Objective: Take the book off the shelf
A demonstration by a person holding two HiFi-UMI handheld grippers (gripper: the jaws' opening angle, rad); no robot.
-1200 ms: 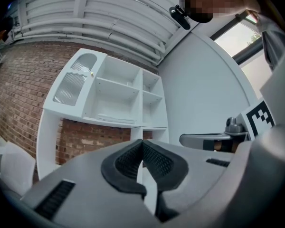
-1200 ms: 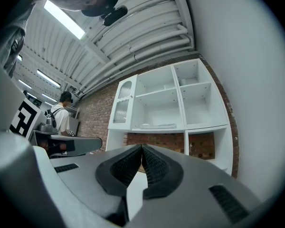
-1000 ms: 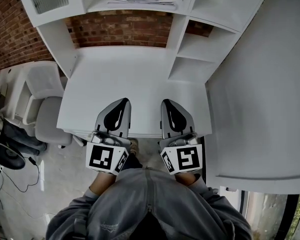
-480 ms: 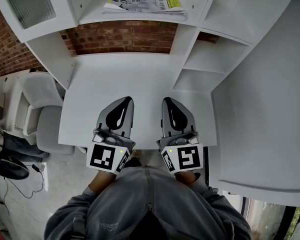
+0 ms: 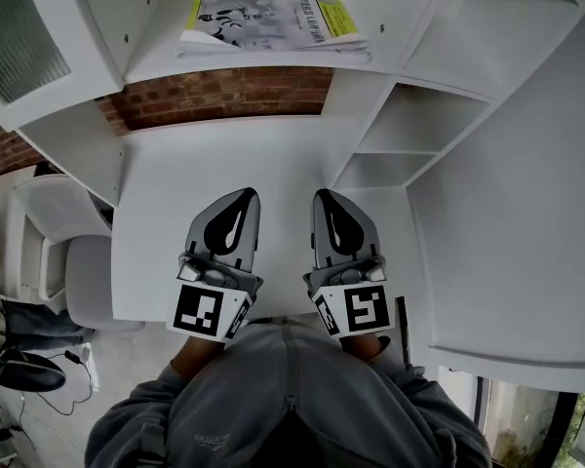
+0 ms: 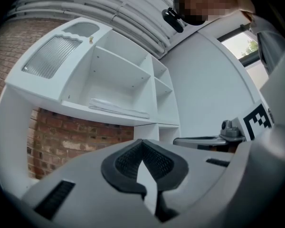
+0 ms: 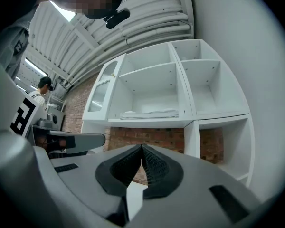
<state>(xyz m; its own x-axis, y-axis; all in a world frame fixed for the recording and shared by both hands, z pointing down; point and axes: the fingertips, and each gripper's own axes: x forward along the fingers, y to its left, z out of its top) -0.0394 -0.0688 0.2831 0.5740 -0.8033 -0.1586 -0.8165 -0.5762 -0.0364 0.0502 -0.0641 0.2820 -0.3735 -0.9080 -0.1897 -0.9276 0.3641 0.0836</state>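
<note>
The left gripper point(image 5: 240, 197) and right gripper point(image 5: 325, 199) are pressed together, empty. Lift one to the book point(image 5: 273, 22), spread it, and pinch the book at the shelf's point(image 5: 156, 63) front edge.

You're in an office-like corner: white desk point(image 5: 273, 164), shelving point(image 5: 419, 115) and brick wall point(image 5: 224, 91) at twelve o'clock. A chair point(image 5: 78, 281) sits at nine o'clock under a ribbed industrial ceiling point(image 7: 147, 18)

Left claw point(image 5: 243, 195), right claw point(image 5: 324, 196) nearer book point(image 5: 273, 22)

A white desk point(image 5: 273, 164) stands against a brick wall point(image 5: 244, 91), a pale chair point(image 5: 78, 271) beside its left edge.
</note>
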